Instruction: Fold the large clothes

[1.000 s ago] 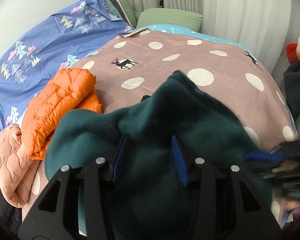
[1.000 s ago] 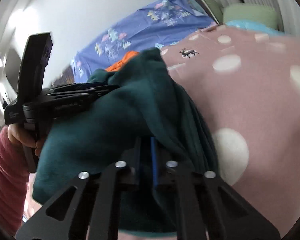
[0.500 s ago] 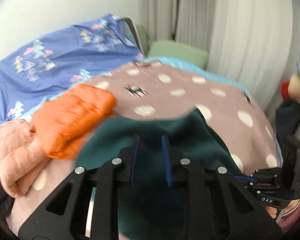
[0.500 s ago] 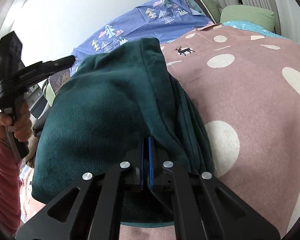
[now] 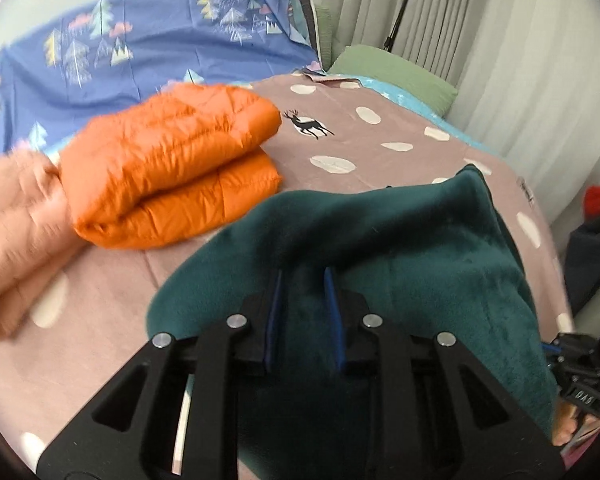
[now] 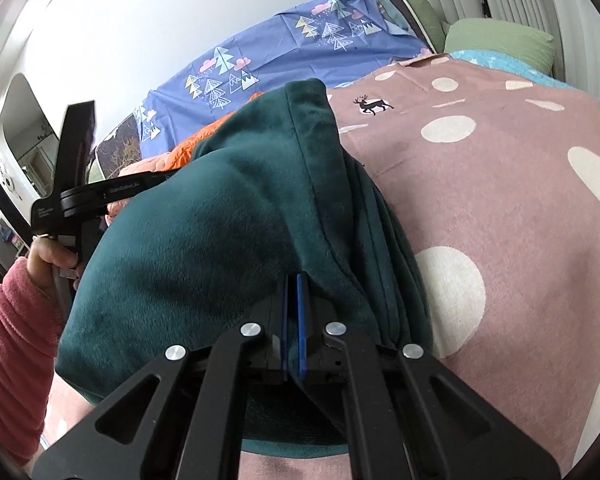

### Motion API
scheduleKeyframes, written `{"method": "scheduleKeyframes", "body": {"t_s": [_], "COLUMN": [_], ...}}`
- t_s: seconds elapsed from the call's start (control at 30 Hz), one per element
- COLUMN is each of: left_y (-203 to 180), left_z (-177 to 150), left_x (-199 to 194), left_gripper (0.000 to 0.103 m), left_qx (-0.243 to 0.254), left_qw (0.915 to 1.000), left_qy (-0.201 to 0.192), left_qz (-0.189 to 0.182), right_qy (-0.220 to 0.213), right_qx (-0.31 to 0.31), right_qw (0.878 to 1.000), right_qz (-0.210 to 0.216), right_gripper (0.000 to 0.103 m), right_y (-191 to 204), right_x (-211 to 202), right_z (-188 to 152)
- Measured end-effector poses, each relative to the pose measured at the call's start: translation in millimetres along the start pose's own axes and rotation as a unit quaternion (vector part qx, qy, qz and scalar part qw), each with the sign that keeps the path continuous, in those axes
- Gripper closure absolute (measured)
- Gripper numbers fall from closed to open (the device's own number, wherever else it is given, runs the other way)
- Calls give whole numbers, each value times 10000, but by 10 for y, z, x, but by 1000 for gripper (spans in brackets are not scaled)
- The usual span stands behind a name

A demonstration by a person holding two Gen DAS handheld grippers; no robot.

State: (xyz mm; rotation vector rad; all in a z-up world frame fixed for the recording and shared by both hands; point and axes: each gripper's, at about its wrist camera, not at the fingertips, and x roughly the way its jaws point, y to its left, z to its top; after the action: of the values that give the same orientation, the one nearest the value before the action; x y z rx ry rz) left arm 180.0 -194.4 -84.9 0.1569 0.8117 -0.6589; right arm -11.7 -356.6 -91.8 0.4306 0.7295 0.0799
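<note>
green fleece garment (image 5: 400,248) on the bed (image 6: 520,208), bunched, long axis running away. left gripper (image 5: 302,312): jaws just closed in, fleece between. right gripper (image 6: 294,316): jaws pressed together, pinching its near hem. folded orange jacket (image 5: 172,168) lies left.

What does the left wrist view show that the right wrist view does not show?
Only the left wrist view: the folded orange jacket in full, and the left gripper gripping the dark green garment.
Only the right wrist view: a hand in a red sleeve, and the right gripper shut on that garment.
Both: the garment, the dotted pink cover, the blue sheet.
</note>
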Motion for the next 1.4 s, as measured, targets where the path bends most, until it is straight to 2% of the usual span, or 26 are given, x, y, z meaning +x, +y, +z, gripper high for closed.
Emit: {"method": "scheduleKeyframes", "body": {"t_s": [0.07, 0.1, 0.13, 0.2, 0.3, 0.37, 0.4, 0.47, 0.5, 0.6, 0.7, 0.8, 0.87, 0.93, 0.97, 1.03, 1.1, 1.2, 1.23, 1.27, 1.3, 1.33, 1.37, 1.4], "left_y": [-148, -236, -281, -463, -686, -747, -772, -793, -812, -857, -797, -817, -794, -730, -651, -467, -287, -29, 32, 100, 135, 189, 291, 439], "left_z": [106, 173, 237, 427, 665, 779, 761, 675, 678, 709, 700, 678, 662, 697, 711, 701, 660, 499, 438, 308, 195, 47, -30, -70], "left_x": [-92, -147, -186, -258, -136, 252, 621, 1065, 1179, 1239, 1188, 1076, 921, 573, 357, -11, -258, -353, -282, -111, 16, 148, 223, 284], "left_gripper": [71, 71, 70, 65, 60, 59, 60, 60, 60, 61, 61, 61, 61, 61, 57, 55, 55, 55, 55, 53, 52, 52, 51, 51], "left_qx": [312, 491, 595, 757, 935, 914, 1005, 1253, 1313, 1405, 1252, 1279, 1211, 994, 816, 624, 585, 473, 396, 320, 314, 241, -95, -675], "left_qw": [9988, 9979, 9977, 9966, 9939, 9947, 9916, 9807, 9768, 9732, 9773, 9801, 9849, 9930, 9960, 9974, 9974, 9979, 9984, 9987, 9984, 9989, 9985, 9934], "left_qy": [-40, -77, -106, -186, -196, 190, 783, 1470, 1636, 1746, 1668, 1453, 1160, 623, 332, -99, -298, -214, -75, 233, 335, 248, 202, 169], "left_qz": [378, 417, 306, -259, -553, -420, -219, 300, 437, 522, 382, 451, 428, 124, -128, -357, -313, -387, -385, -330, -344, -310, -495, -909], "right_qy": [20, 23, 37, 62, 59, 34, 17, -52, -62, -60, 43, 199, 202, 183, 181, 185, 174, 118, 92, 71, 64, 37, 18, -1], "right_qx": [115, 151, 184, 199, 168, 127, 108, 68, 50, -84, -255, -134, -80, -126, -123, -88, -88, -77, -64, -46, -30, -55, -112, -191], "right_qw": [9999, 9999, 9998, 9997, 9998, 9999, 9999, 10000, 9999, 9993, 9989, 9993, 9995, 9996, 9996, 9997, 9997, 9998, 9999, 9999, 10000, 10000, 9999, 9996], "right_qz": [40, 65, 111, 133, 61, 29, 17, -19, -127, -365, -383, -288, -211, -185, -198, -161, -128, -102, -95, -70, -30, -32, -108, -200], "right_gripper": [102, 102, 102, 102, 102, 102, 102, 102, 102, 102, 102, 102, 102, 102, 102, 102, 102, 102, 102, 102, 102, 102, 102, 102], "right_y": [-33, -44, -55, -48, -23, -22, -19, 5, 27, 110, 153, 115, 92, 85, 79, 61, 59, 42, 38, 30, 27, 45, 55, 89], "right_x": [-7, -12, -12, -10, -4, 5, 9, 33, 46, 61, 41, 36, 18, 9, 5, 2, 9, 13, 11, 0, 2, 10, 16, 22], "right_z": [5, -1, 7, 23, 29, 26, 15, 19, 27, 40, 64, 100, 93, 81, 79, 80, 84, 74, 65, 49, 48, 48, 53, 55]}}
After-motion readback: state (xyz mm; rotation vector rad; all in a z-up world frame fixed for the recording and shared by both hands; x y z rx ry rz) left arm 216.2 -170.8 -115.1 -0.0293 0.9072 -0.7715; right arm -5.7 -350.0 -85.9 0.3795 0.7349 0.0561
